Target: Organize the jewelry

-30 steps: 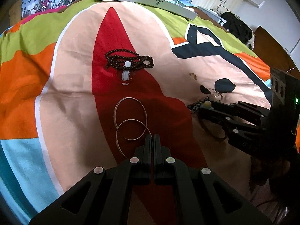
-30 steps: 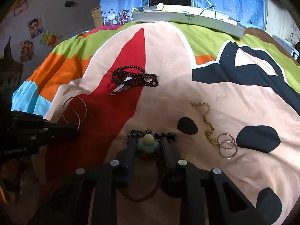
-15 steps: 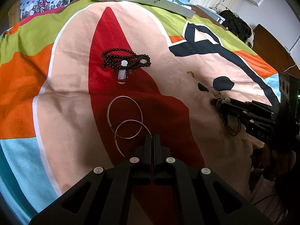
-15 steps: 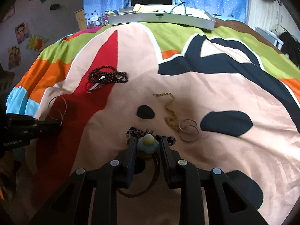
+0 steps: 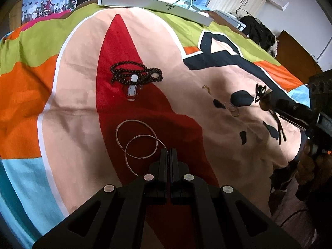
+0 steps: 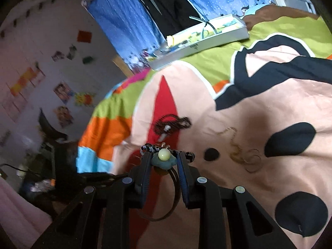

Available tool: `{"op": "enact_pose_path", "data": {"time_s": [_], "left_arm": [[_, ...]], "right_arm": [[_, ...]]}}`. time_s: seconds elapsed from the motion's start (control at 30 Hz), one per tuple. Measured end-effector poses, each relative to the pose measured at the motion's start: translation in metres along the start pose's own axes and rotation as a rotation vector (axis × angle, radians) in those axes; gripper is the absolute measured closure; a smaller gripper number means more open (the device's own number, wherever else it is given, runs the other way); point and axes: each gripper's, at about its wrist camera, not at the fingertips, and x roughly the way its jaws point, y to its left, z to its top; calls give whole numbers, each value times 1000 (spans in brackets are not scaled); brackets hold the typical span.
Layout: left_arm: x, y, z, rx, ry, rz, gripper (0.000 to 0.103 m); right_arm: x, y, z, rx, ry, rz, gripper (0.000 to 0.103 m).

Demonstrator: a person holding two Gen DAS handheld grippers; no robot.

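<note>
text: none legible | white box [image 5: 157,3]: small dark mark, too blurred to read

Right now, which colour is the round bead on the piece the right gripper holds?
Pale yellow-cream, on a blue-grey base; the right wrist view shows it best.

Left gripper [image 5: 168,155] (closed) over hoops [image 5: 138,143].

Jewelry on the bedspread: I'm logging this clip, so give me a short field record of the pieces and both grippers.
surface: bedspread
right gripper: shut on a hair tie with a pale bead, lifted off the spread
left gripper: shut, holding nothing
large hoops: two, overlapping, just ahead of the left gripper
dark bead necklace: piled on the red patch
gold chain: lying beside the small rings
tray: at the far edge
</note>
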Motion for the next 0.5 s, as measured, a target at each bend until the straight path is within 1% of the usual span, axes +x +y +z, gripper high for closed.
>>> {"op": "enact_pose_path", "data": {"time_s": [0.07, 0.13, 0.23, 0.33, 0.37, 0.43, 0.5], "left_arm": [[-2, -1, 1, 2, -5, -3, 103], [-2, -1, 1, 6, -6, -3, 103], [1, 0, 0, 4, 0, -2, 103], [3, 1, -2, -3, 7, -5, 103], [4, 1, -3, -4, 8, -6, 103], [4, 1, -4, -5, 11, -6, 103], [5, 1, -5, -5, 15, -8, 103]], "right_arm": [[-1, 4, 2, -15, -13, -7, 79], [1, 6, 2, -48, -2, -50, 79], [16, 10, -5, -111, 53, -143, 79], [33, 7, -15, -137, 118, -200, 78], [36, 4, -18, -135, 138, -204, 78], [41, 0, -23, -125, 174, -189, 71], [39, 0, -24, -134, 180, -198, 55]]}}
